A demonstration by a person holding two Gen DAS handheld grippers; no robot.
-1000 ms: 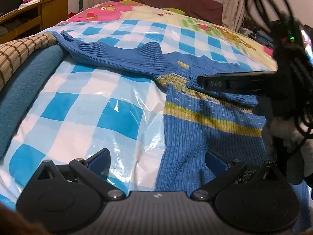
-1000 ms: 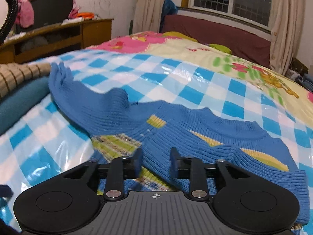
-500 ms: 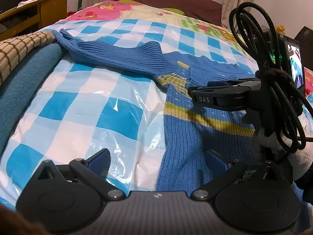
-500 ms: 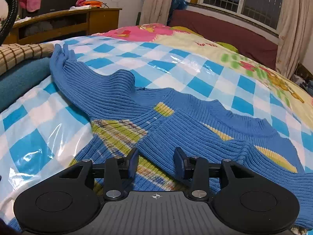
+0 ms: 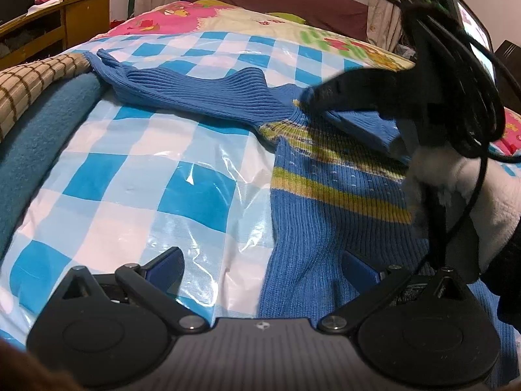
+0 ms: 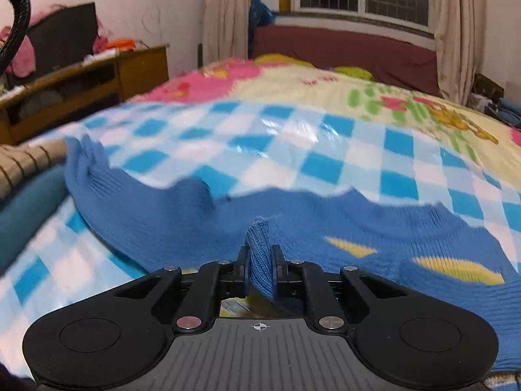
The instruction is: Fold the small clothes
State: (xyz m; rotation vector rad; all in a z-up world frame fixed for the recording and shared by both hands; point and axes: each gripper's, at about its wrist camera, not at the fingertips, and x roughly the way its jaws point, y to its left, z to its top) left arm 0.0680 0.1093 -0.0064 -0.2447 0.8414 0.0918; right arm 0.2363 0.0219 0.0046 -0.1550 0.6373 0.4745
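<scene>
Right wrist view: right gripper (image 6: 260, 270) has just been closing, and its jaws now pinch a ridge of blue knit between them; half a sec ago they stood apart over flat fabric, so the grab is made; what's caught is the folded-in sleeve of the blue sweater (image 6: 358, 228), bunched up vs. lying flat before. Left wrist view backs this: the sleeve end (image 5: 364, 127) is off the sweater body, hanging under the right gripper, with a person's fleece sleeve (image 5: 472, 195) behind it. Left gripper (image 5: 263, 270) is spread wide w/ nothing between its fingers, parked over the sweater's lower left edge; no change there. Sweater lies on the blue-check plastic sheet (image 5: 146, 169) on the bed, its other sleeve stretched out toward the teal blanket (image 5: 29, 150). Likely means the sleeve fold is being redone or adjusted; body fold not yet begun.
</scene>
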